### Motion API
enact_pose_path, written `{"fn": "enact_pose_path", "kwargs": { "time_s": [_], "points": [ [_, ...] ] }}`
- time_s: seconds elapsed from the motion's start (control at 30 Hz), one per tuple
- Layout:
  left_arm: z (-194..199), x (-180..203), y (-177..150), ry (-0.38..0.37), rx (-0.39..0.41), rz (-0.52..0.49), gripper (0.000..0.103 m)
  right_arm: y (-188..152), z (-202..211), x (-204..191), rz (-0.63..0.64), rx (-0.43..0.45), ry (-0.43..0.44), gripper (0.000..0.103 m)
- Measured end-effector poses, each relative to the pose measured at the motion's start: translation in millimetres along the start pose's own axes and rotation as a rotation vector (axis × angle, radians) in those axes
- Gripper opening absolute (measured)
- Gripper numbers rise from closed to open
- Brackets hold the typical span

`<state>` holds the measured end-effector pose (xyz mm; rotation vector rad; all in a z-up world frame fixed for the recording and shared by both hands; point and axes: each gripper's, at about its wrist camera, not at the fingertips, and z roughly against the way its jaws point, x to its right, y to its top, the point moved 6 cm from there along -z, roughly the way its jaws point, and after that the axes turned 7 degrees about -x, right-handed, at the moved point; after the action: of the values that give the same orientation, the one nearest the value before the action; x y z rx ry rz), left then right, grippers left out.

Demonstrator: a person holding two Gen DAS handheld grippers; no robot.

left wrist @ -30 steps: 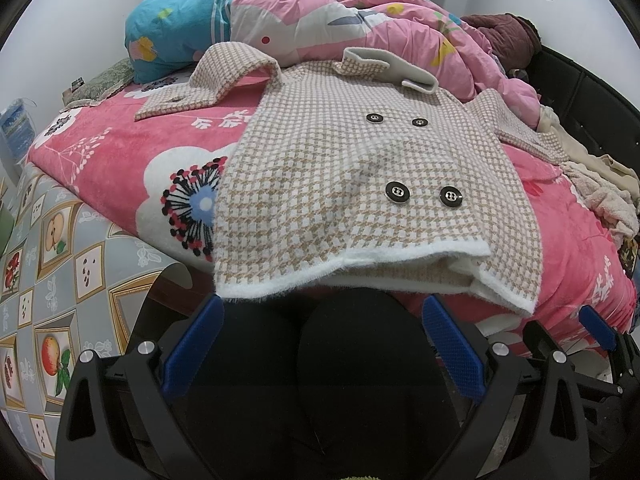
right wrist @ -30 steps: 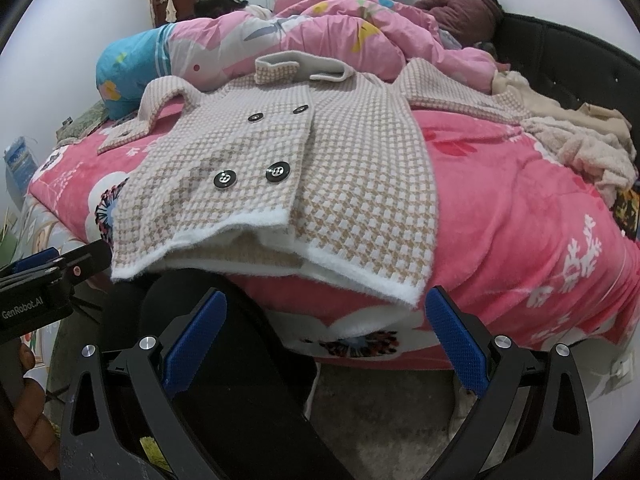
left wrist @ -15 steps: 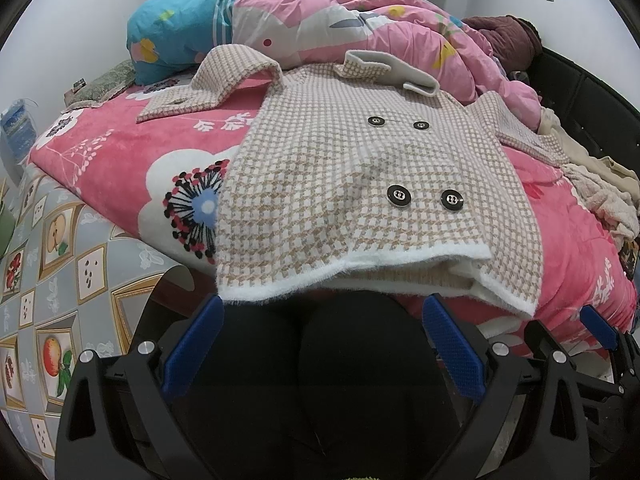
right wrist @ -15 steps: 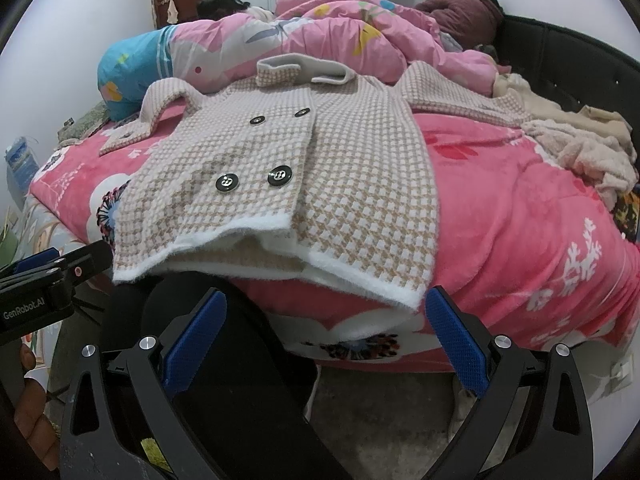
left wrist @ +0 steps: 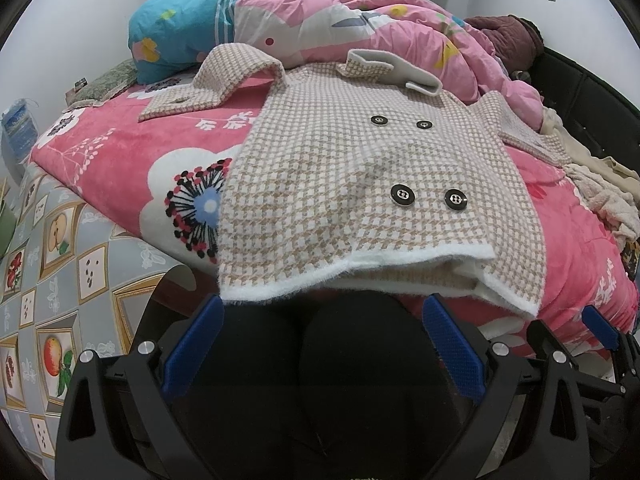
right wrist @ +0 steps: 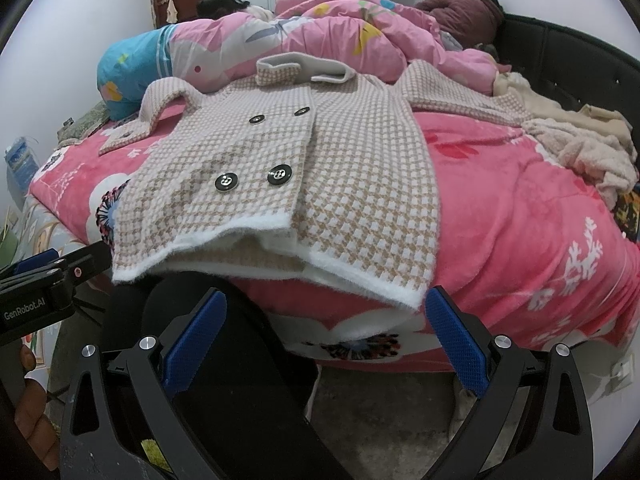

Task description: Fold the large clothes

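A beige and white houndstooth coat (left wrist: 360, 184) (right wrist: 288, 168) with black buttons lies face up on the pink floral blanket (left wrist: 120, 160) (right wrist: 520, 208). Its white fuzzy hem hangs over the bed's near edge, and both sleeves spread outward. My left gripper (left wrist: 320, 344) is open just below the hem's left part, holding nothing. My right gripper (right wrist: 324, 336) is open below the hem's right corner, also holding nothing. The person's dark-clothed legs fill the space between the fingers in both views.
A pink and blue quilt (left wrist: 320, 28) is heaped behind the coat. Cream clothes (right wrist: 580, 144) lie at the right by the black headboard (right wrist: 580, 76). A fruit-patterned sheet (left wrist: 52, 272) hangs at the left. The left gripper's body (right wrist: 44, 284) shows in the right wrist view.
Both grippers have crept slightly closer to the coat's hem, so the coat looks a little larger. The coat has not moved and both stay open.
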<state>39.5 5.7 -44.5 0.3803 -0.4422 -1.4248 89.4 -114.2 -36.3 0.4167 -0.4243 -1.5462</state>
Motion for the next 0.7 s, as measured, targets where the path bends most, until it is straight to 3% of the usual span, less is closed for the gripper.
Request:
{"fn": "enact_pose_path", "kwargs": {
  "time_s": [0.43,0.7],
  "points": [
    [-7,-7,0,0.005,0.005,-0.020,0.098,1,-3,-1,-0.004,-0.002,0.001,0.096],
    [-15,-11,2,0.010,-0.024,0.017,0.098,3,-11,-4,0.002,-0.009,0.000,0.096]
  ]
}}
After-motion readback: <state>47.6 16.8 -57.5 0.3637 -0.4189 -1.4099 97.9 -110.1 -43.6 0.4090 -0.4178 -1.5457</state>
